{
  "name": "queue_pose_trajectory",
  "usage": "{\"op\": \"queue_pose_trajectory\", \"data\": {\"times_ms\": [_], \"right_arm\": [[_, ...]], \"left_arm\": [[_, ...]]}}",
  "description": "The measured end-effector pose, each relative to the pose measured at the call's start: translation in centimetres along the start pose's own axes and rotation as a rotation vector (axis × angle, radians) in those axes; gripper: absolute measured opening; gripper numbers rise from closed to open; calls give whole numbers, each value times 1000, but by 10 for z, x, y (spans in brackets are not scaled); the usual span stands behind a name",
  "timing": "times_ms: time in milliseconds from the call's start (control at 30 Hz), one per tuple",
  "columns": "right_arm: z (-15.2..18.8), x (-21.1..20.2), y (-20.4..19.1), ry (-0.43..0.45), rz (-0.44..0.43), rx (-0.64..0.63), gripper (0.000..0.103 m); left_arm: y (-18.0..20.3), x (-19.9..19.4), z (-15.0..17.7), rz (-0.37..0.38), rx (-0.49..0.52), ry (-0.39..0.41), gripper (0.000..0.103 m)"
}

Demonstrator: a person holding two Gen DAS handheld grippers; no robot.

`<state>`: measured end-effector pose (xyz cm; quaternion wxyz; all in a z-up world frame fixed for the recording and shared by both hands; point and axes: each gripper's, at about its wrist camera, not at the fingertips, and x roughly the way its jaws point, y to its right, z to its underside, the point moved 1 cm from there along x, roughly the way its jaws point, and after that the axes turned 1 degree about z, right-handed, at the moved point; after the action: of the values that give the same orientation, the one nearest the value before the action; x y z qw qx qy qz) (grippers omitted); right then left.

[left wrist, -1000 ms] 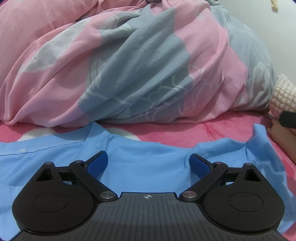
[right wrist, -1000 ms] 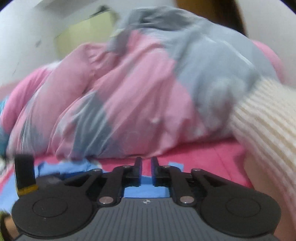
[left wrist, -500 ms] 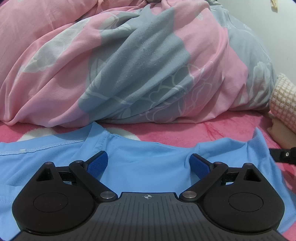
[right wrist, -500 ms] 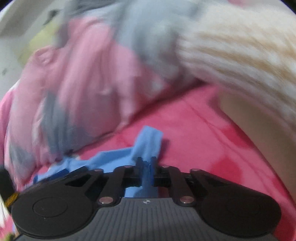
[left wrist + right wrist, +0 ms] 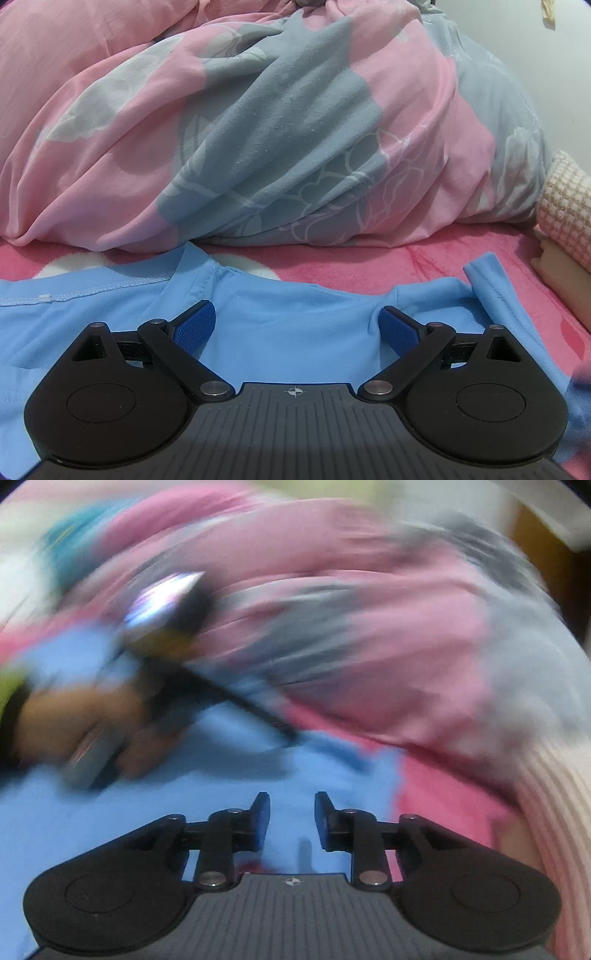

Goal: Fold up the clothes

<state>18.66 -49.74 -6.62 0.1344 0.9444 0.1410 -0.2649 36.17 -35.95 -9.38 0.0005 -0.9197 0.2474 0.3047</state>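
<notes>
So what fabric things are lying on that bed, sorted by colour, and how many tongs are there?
Light blue garment: 1
Pink and grey floral quilt: 1
Pink bed cover: 1
Tongs: 2, the left tongs wide open over the garment, the right tongs opening with nothing pinched between them
Total: 5

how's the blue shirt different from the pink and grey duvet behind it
The blue shirt is one plain colour; the duvet is pink and grey with a floral print. The shirt lies spread low on the pink bedsheet; the duvet is bunched into a tall heap. The shirt has a stitched hem in view, the duvet only soft creases. Both are fabric lying on the same bed.
</notes>
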Motion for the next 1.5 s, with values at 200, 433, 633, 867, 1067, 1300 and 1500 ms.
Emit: {"op": "queue_pose_trajectory", "data": {"times_ms": [200,433,633,867,1067,1300,1500], "right_arm": [[25,29,101,-107,-59,571,31],[25,27,60,-69,-31,408,15],[13,16,-59,11,70,-275,14],[9,-5,-19,-23,135,34,25],[42,-3,84,-202,93,798,26],[40,5,61,-214,81,750,23],[10,4,3,-133,165,321,6]], "left_arm": [[0,1,0,0,2,-1,97],[-2,0,0,0,3,-1,97],[-2,-1,0,3,0,0,97],[-2,0,0,6,-5,1,97],[-2,0,0,6,-8,2,97],[-2,0,-1,7,-9,2,97],[-2,0,0,10,-12,3,97]]}}
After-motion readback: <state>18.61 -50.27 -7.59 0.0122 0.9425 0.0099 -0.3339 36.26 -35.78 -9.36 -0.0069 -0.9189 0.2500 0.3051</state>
